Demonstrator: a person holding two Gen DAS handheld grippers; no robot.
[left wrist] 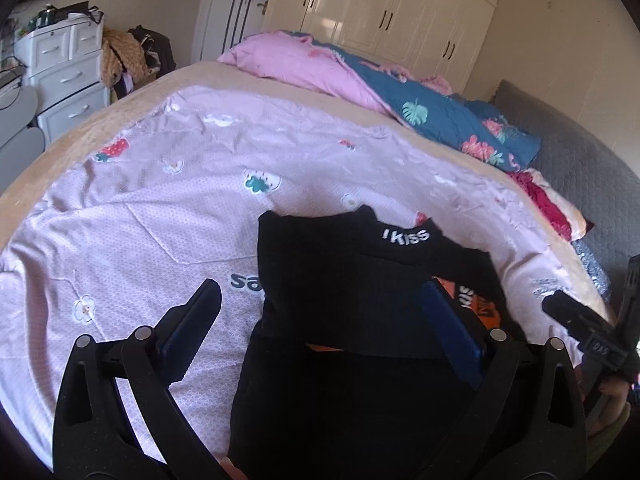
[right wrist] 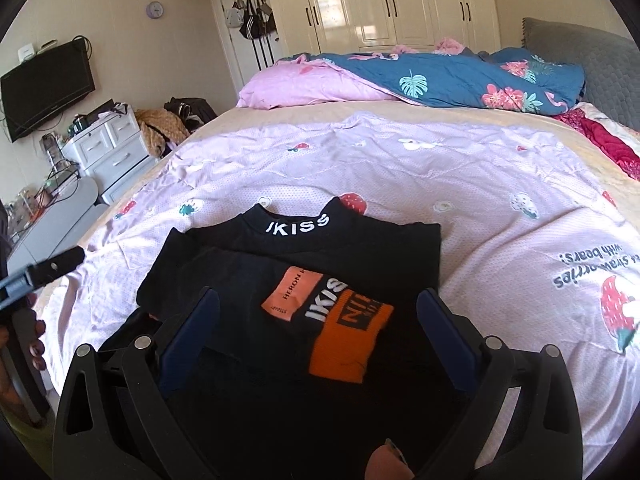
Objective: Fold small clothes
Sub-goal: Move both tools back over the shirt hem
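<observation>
1. step in hand: the small black knit top with a white-lettered collar (right wrist: 296,264) lies flat on the pale pink quilted bedspread with strawberry prints (right wrist: 460,184), collar away from the cameras, one sleeve with an orange cuff (right wrist: 344,340) folded across its front. this reads as the pause after a sleeve fold, with the body fold not yet done.
2. left gripper (left wrist: 324,312): black frame, blue pads, jaws wide apart. one pad shows over the bedspread and the other over the black cloth; neither presses on it, and nothing is held.
3. right gripper (right wrist: 320,316): jaws equally wide, straddling the folded cuff from above, with no pad pressing on the cloth.
4. next move, as a judgement: each gripper needs to pinch the near hem or a side edge, catching both layers so the folded sleeve does not slide, then carry it toward the collar.
5. surroundings: a rumpled pink and blue leaf-print duvet (right wrist: 440,80) lies at the far side of the bed, well apart from the top. a white chest of drawers (right wrist: 108,152) stands beside the bed and cream wardrobe doors (right wrist: 380,4) behind.
6. obstacles: none lies on the top. wrinkles in the bedspread and the soft, dark knit may hide the edges.
</observation>
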